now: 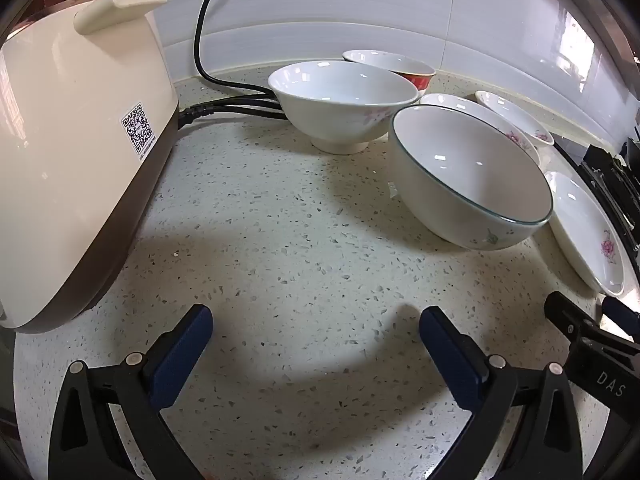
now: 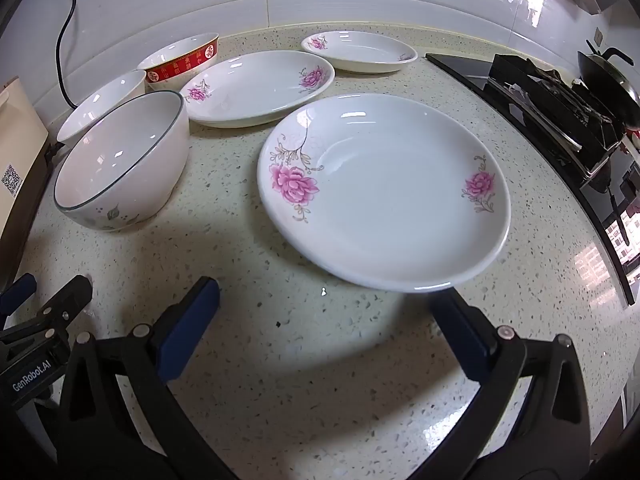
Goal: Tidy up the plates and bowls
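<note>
Three bowls stand on the speckled counter: a green-rimmed bowl [image 1: 468,176] [image 2: 124,164] nearest, a flared white bowl [image 1: 340,100] [image 2: 100,104] behind it, and a red-banded bowl [image 1: 394,66] [image 2: 182,60] by the wall. Three white plates with pink flowers lie to the right: a large plate [image 2: 384,192] [image 1: 588,228], a middle plate [image 2: 256,86] [image 1: 480,114] and a small far plate [image 2: 360,51] [image 1: 516,116]. My left gripper [image 1: 316,328] hovers open over bare counter in front of the bowls. My right gripper [image 2: 326,300] is open too, just short of the large plate's near rim.
A cream and brown appliance [image 1: 72,160] with a QR sticker stands at the left, its black cord [image 1: 204,32] running up the tiled wall. A black gas stove [image 2: 560,108] with a dark pan [image 2: 612,80] sits at the right.
</note>
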A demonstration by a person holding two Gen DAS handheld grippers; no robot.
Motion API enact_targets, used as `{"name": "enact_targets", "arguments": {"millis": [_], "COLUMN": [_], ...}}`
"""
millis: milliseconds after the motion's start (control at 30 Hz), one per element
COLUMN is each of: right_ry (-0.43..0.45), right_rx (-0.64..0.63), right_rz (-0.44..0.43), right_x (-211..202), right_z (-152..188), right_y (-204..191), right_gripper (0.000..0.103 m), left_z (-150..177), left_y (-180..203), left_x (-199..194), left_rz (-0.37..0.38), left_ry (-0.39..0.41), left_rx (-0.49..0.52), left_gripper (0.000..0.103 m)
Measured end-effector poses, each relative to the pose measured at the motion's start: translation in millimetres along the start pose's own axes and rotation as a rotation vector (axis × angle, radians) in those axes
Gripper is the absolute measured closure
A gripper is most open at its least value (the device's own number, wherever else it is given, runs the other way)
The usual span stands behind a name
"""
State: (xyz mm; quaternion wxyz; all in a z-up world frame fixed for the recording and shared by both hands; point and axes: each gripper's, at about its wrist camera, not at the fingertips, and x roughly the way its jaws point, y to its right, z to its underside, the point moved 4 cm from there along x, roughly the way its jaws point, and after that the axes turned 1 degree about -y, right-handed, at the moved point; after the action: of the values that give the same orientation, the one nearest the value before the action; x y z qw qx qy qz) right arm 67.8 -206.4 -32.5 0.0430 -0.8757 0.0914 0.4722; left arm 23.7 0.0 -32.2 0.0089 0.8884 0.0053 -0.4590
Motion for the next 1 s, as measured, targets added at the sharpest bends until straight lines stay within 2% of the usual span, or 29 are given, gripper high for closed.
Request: {"name": "enact_targets", "arguments": {"millis": [433,767,1000], "right_ry": [-0.001,-0.001,-0.001], "right_rx": [0.0,0.0,0.0], "right_rz": [0.0,0.0,0.0], "right_x": [0,0,0], "right_z": [0,0,0], "right_y": [0,0,0], "right_gripper": [0.0,0.0,0.0], "left_z": [0,0,-4], "left_y": [0,27,34], "left_x": [0,-1,3], "left_rz": [0.004,0.136,0.156], "left_ry": [0.0,-0.002,0.0], "left_rx": [0.003,0.198,0.222], "left_gripper": [0.0,0.0,0.0]}}
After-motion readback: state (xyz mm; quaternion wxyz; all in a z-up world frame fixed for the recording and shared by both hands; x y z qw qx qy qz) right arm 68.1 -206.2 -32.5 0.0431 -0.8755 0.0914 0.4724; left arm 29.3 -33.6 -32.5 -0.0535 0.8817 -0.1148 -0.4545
